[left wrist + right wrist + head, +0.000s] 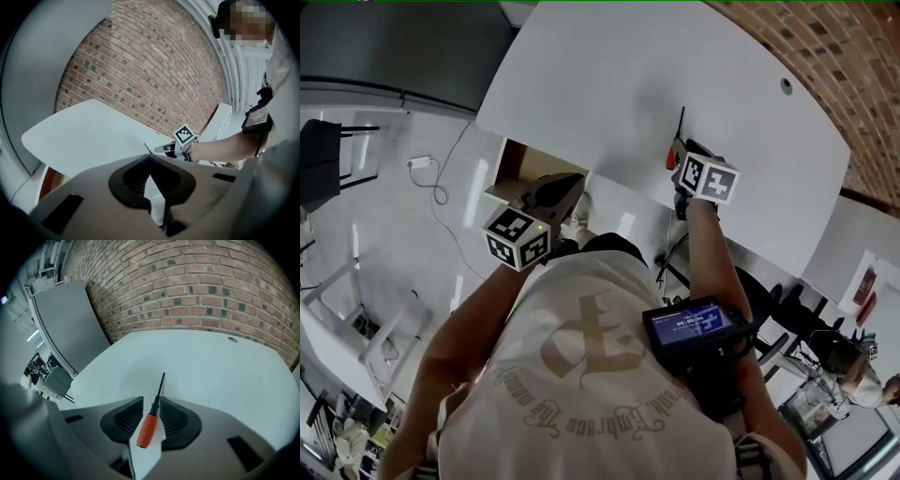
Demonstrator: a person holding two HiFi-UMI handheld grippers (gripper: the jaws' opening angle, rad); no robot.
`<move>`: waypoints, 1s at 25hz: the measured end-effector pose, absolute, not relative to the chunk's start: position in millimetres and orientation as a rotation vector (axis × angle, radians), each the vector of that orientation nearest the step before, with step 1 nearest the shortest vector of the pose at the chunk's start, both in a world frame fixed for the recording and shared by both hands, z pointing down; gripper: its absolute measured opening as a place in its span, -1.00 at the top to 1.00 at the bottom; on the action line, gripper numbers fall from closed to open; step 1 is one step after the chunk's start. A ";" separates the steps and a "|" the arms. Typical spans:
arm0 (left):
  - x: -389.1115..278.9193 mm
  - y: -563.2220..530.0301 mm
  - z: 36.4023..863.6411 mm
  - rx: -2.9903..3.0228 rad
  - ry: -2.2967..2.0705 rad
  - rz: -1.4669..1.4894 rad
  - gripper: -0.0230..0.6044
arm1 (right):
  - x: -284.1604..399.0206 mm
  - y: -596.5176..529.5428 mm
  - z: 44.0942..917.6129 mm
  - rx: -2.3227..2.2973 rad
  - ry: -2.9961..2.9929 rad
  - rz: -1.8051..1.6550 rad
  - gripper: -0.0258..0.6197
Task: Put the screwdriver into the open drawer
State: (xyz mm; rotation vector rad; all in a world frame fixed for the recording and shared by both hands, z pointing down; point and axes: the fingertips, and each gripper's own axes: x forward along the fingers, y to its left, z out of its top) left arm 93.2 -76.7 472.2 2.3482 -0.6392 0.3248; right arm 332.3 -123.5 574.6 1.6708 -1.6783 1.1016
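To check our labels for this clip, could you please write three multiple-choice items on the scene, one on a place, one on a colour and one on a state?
1. Where is the screwdriver?
A. On the table, between the jaws of the right gripper
B. On the floor
C. On a chair

2. What colour is its handle?
A. Blue
B. Orange
C. Green

3. How is the drawer?
A. Shut
B. Lifted onto the tabletop
C. Open

Answers:
1 A: the right gripper view shows it lying on the white top between the parted jaws.
2 B: the handle is plainly orange in that view.
3 C: the head view shows its brown inside standing out past the table's edge.
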 end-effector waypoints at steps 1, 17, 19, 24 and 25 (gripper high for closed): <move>93.0 -77.4 472.6 2.345 -0.644 0.327 0.87 | 332.2 -124.5 577.7 1.661 -1.671 1.112 0.55; 85.9 -81.7 472.3 2.322 -0.671 0.334 0.87 | 327.8 -136.7 612.0 1.594 -1.547 1.248 0.54; 84.1 -81.3 469.7 2.321 -0.681 0.331 0.87 | 329.4 -135.5 615.9 1.599 -1.518 1.282 0.56; 73.9 -80.5 463.8 2.308 -0.726 0.313 0.87 | 331.7 -133.6 616.8 1.616 -1.499 1.340 0.70; 71.0 -80.7 463.2 2.305 -0.736 0.310 0.87 | 331.3 -133.7 616.4 1.618 -1.503 1.350 0.70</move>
